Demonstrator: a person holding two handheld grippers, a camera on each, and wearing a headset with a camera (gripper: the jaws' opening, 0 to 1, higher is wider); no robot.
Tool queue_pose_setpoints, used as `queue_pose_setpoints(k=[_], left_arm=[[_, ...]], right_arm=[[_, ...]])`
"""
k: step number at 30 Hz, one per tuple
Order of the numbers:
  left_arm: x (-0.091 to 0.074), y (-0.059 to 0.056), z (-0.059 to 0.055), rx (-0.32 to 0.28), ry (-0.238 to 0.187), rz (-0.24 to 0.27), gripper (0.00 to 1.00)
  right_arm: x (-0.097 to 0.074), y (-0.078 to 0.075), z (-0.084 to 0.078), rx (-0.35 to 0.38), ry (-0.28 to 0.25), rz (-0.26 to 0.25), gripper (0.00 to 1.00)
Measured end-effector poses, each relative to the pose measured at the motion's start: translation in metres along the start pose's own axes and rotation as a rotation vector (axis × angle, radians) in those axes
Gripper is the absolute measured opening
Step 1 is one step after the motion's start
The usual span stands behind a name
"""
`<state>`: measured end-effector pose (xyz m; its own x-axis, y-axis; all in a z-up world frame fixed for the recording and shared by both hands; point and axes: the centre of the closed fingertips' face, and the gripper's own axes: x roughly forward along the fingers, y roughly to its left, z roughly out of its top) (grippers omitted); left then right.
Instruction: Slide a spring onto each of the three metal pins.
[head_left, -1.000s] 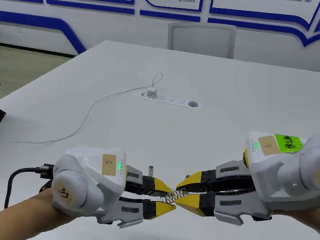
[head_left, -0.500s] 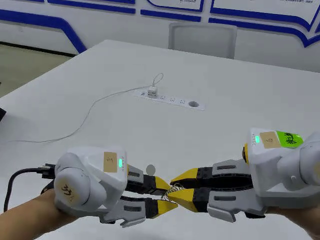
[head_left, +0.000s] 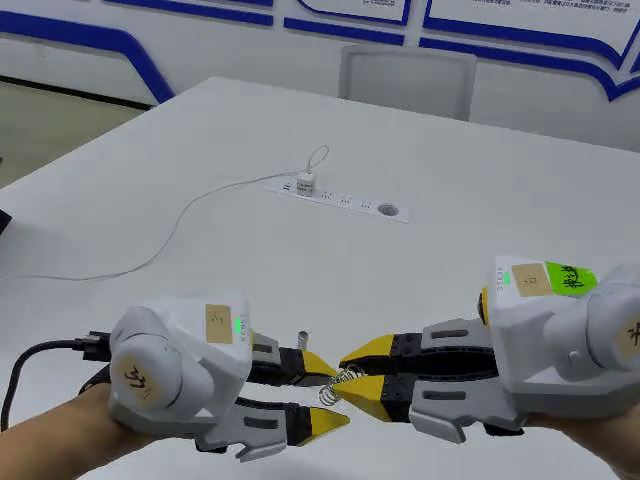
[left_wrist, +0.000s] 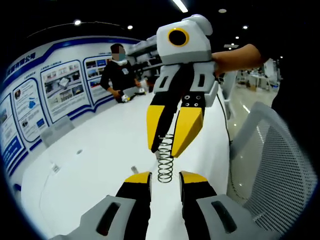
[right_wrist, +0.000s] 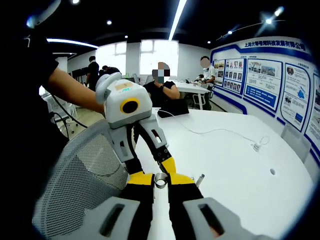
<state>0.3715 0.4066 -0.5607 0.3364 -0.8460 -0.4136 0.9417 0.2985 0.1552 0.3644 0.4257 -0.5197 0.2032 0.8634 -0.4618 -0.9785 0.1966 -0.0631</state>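
Note:
A small steel spring hangs between the two grippers, low over the white table. My right gripper is shut on one end of it; in the right gripper view the spring sits pinched between the yellow tips of that gripper. My left gripper faces it with jaws apart. In the left gripper view the spring reaches down from the right gripper into the gap of the left gripper. One short metal pin stands upright just behind them, pin.
A white power strip with a thin cable lies mid-table. A grey chair stands at the far edge. A mesh chair back is beside me, and people stand in the background.
The left gripper's jaws have opened wide and let go of the spring. The right gripper keeps its hold and has stayed close to the left one.

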Motion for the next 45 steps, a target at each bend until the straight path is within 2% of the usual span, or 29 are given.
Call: queue_pose_setpoints(k=[5,7,9,13,17,23,33,38,45], left_arm=[[-0.005,0.006,-0.005,-0.016,0.007,0.029,0.31],[-0.008,0.012,-0.006,-0.01,-0.006,0.068,0.37],[-0.011,0.015,-0.009,-0.034,-0.005,0.081,0.42],[-0.017,0.018,-0.017,-0.052,0.002,0.103,0.44],[-0.024,0.023,-0.025,-0.077,0.009,0.131,0.5],[-0.037,0.032,-0.036,-0.117,0.007,0.173,0.52],[-0.052,0.051,-0.04,-0.165,-0.034,0.263,0.56],[-0.054,0.054,-0.042,-0.187,-0.046,0.28,0.58],[-0.062,0.058,-0.052,-0.216,-0.048,0.309,0.6]], right_arm=[[0.0,-0.003,0.0,0.006,0.004,-0.012,0.11],[0.0,-0.005,0.0,0.005,0.007,-0.018,0.11],[0.001,-0.007,-0.001,0.007,0.012,-0.021,0.11],[0.001,-0.012,-0.004,0.01,0.024,-0.034,0.11],[0.001,-0.016,-0.006,0.013,0.035,-0.044,0.11],[-0.001,-0.028,-0.01,0.025,0.052,-0.08,0.11],[-0.007,-0.05,-0.018,0.064,0.076,-0.155,0.11],[-0.01,-0.061,-0.022,0.077,0.087,-0.191,0.11],[-0.016,-0.074,-0.032,0.101,0.109,-0.23,0.11]])
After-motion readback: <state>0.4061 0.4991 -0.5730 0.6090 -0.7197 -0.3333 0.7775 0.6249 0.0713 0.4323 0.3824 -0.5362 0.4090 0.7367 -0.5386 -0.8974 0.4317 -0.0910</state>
